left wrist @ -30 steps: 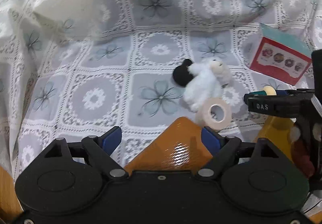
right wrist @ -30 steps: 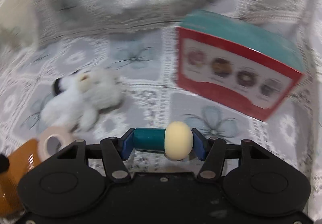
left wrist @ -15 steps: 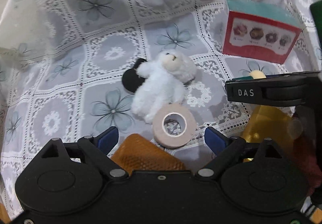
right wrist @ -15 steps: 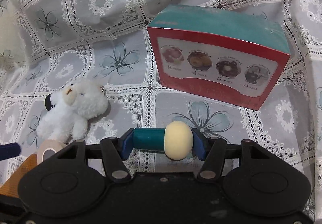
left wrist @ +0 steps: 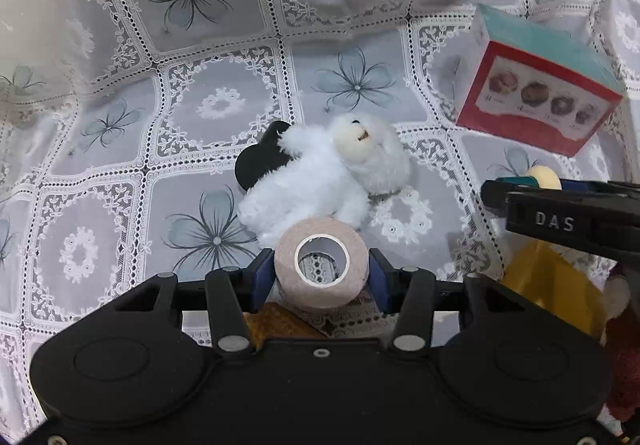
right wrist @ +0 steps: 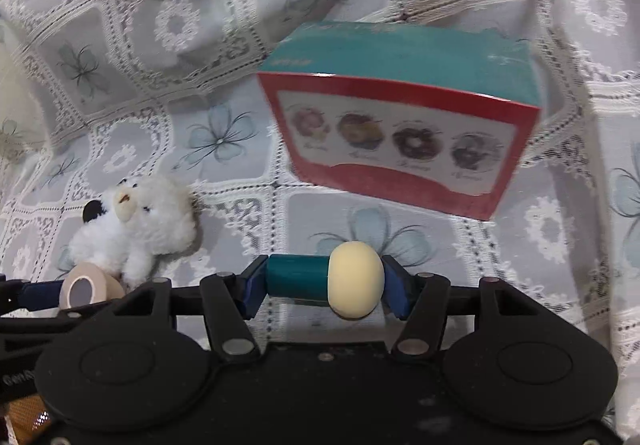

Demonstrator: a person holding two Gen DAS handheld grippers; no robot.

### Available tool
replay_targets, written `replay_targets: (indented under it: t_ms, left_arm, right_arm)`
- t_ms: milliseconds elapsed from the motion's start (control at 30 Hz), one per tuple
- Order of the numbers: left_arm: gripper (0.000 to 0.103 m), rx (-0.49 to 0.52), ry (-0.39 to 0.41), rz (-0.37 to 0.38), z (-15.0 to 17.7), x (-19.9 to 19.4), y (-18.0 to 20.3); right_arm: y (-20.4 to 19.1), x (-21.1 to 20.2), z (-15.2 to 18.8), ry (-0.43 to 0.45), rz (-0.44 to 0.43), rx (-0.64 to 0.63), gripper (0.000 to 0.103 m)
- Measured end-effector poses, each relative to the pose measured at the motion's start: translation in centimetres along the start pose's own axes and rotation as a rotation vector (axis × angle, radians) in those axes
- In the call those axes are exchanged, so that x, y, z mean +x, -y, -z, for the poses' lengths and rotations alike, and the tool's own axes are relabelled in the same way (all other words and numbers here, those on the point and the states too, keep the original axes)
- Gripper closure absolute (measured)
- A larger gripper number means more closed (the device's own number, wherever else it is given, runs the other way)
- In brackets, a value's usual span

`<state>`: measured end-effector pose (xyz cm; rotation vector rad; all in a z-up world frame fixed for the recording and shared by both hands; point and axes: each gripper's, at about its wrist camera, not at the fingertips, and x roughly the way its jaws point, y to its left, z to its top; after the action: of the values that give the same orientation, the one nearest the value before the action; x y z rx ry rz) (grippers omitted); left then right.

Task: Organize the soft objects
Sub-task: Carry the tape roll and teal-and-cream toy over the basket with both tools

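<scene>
**Tape roll gripped, toy in hand**

I am at the pick-up step. My left gripper [left wrist: 321,272] has just been closing, and its pads now press both sides of the tape roll [left wrist: 321,269], which lies on the cloth [left wrist: 208,109] touching the plush bear [left wrist: 328,173]. Next I judge a clean lift, without dragging the bear. My right gripper [right wrist: 322,285], half closed, clamps the teal-and-cream toy [right wrist: 324,283], near the box [right wrist: 400,125].

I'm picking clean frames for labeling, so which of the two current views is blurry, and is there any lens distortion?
Right wrist view: motion-smeared, the doughnut box and lace cloth soft. Left wrist view: sharp, the tape roll and plush bear crisp. Both show fisheye bending and dark corners.
</scene>
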<state>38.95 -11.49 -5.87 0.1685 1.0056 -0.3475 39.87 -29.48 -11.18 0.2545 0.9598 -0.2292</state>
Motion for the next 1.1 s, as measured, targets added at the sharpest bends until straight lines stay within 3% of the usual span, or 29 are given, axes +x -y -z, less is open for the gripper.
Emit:
replay_targets:
  t_ms: [267, 567, 1100]
  left_arm:
    - [0.055, -0.022, 0.0, 0.041, -0.7, -0.4, 1.9]
    - [0.055, -0.011, -0.003, 0.088, -2.2, 0.2, 6.6]
    - [0.055, 0.151, -0.018, 0.133, -2.4, 0.8, 15.5]
  right_arm:
    - [2.3, -2.2, 0.3, 0.044, 0.046, 0.013, 0.046]
    - [5.1, -5.4, 2.3, 0.1, 0.118, 0.027, 0.046]
    - [8.9, -8.3, 6.4, 0.101, 0.177, 0.061, 0.046]
